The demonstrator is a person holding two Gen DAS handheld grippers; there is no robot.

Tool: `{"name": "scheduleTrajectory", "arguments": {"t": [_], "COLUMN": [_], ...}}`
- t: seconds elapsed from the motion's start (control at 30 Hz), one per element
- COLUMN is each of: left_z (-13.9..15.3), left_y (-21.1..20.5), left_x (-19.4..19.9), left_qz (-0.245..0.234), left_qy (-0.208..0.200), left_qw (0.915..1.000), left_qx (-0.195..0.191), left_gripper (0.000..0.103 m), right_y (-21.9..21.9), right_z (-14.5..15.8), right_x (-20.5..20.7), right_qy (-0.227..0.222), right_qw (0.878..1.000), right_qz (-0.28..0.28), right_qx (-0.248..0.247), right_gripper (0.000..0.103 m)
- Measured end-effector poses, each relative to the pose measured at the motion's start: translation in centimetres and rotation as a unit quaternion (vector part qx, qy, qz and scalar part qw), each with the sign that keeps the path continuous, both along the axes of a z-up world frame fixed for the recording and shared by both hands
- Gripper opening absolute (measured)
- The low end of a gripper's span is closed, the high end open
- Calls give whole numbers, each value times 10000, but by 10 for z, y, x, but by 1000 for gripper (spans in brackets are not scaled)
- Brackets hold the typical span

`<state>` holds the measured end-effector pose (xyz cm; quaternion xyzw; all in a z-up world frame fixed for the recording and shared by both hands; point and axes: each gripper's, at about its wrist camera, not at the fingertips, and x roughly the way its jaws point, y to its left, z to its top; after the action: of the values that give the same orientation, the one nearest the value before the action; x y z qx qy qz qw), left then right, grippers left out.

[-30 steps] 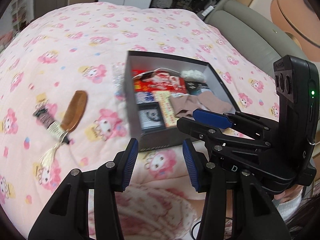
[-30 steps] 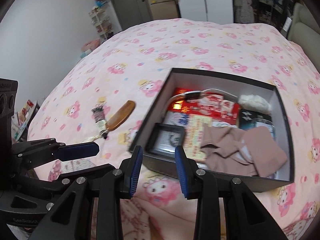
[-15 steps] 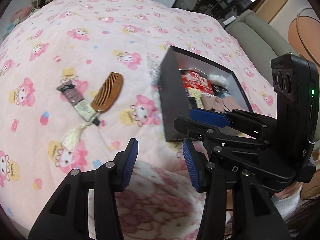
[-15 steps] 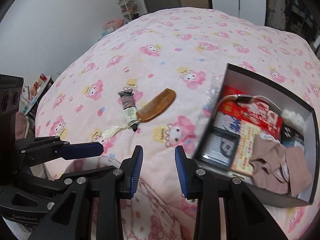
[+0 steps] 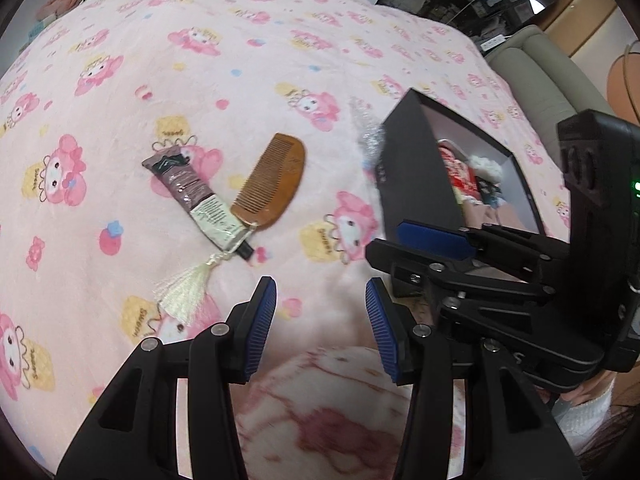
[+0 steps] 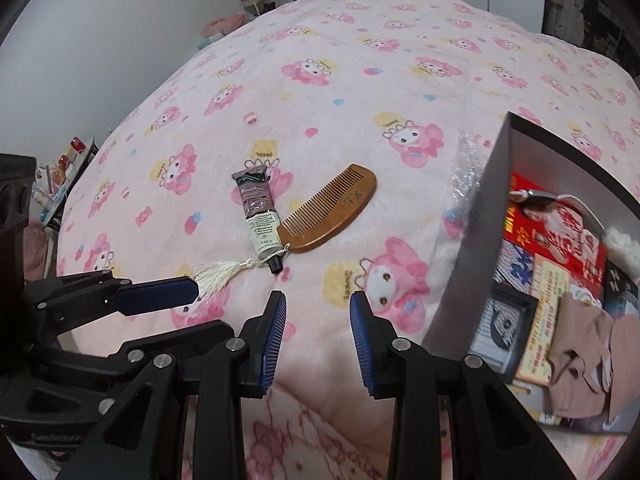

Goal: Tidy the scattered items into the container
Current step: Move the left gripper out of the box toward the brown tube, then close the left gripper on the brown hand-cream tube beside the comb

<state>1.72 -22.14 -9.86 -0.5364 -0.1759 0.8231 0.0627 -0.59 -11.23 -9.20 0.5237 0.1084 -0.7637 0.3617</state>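
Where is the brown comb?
The comb lies on the pink blanket, touching the tube, left of the box.

You're seeing soft, even indoor light across the pink blanket [image 5: 248,80], bright enough for clean colour, no hard glare. Shadows stay faint: a thin one hugs the comb [image 6: 332,208] and the tube [image 6: 260,216]. Fisheye bending is strong, with the blanket bulging like a dome and dark vignette corners at 1, 5, 7 and 11 o'clock. At 6 o'clock in both views the nearest fabric smears out of focus. The box [image 5: 416,184] at 3 o'clock in the left view looks slightly motion-blurred, and crinkled plastic [image 6: 464,176] beside it catches small glints.
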Motion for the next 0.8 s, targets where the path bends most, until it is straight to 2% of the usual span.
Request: {"name": "scheduleTrajectory", "arguments": {"t": [0.2, 0.4, 0.53, 0.7, 0.77, 0.8], "left_z": [-17, -39, -62, -98, -110, -113], "left_y": [-15, -39, -64, -89, -91, -91], "left_x": [-17, -30, -41, -60, -64, -67], "left_qz": [53, 395, 774, 1104, 1113, 1094], "left_qy": [-88, -242, -374, -628, -696, -693], "left_qw": [9999, 9989, 9959, 9865, 9834, 9824], "left_qx": [-33, -58, 295, 1035, 1253, 1349], "left_gripper": [48, 48, 48, 48, 48, 48], "right_y": [-13, -31, -45, -65, -73, -78], "right_z": [-16, -36, -54, -77, -88, -94], "right_x": [-17, -28, -30, -32, -35, -37], "right_qy": [-213, -554, -773, -1226, -1425, -1514], "right_qw": [9997, 9984, 9970, 9919, 9889, 9874], "right_qz": [-78, -108, 27, 330, 418, 444], "right_qx": [10, 1, 84, 50, 54, 98], "right_gripper": [30, 30, 30, 31, 40, 40]}}
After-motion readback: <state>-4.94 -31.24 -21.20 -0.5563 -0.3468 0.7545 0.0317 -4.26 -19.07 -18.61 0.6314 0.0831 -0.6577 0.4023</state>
